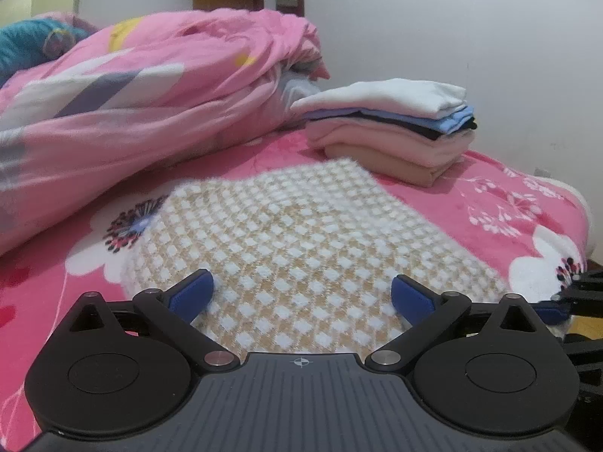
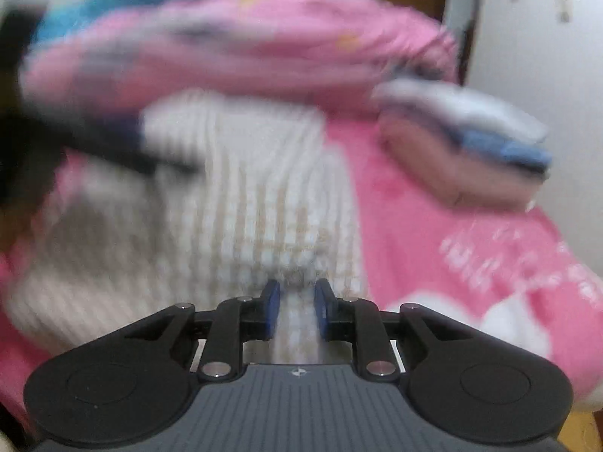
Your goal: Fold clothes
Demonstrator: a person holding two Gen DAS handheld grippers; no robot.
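The right wrist view is coming through super smeared, so edges over there are mostly mush, and the black blob cutting in from the left edge is probably the other tool, but I can't really tell. What is showing clearly enough: the right gripper (image 2: 296,303) is sitting with its blue pads (image 2: 272,309) drawn close together, pinching a ridge of the knit sweater (image 2: 241,196) that's bunching up between them. In the left wrist view that same sweater (image 1: 301,233) is lying on the bed sheet (image 1: 490,203), folded into a thick rounded slab, fuzzy and nubbly with a white-and-tan checker pattern, its near edge getting cut off behind the tool body. The left gripper (image 1: 301,293) is hanging just over that near edge with its fingers spread wide, nothing between them. The sheet is looking plush, hot pink with big white flowers. Behind the sweater a neat stack of folded clothes (image 1: 392,128) is sitting, flat layers in white, blue, black, pale pink and tan. To the left a rumpled pink quilt (image 1: 150,105) is heaping up, smooth and wrinkly, with something teal and woolly (image 1: 22,45) peeking out behind it, mostly hidden.
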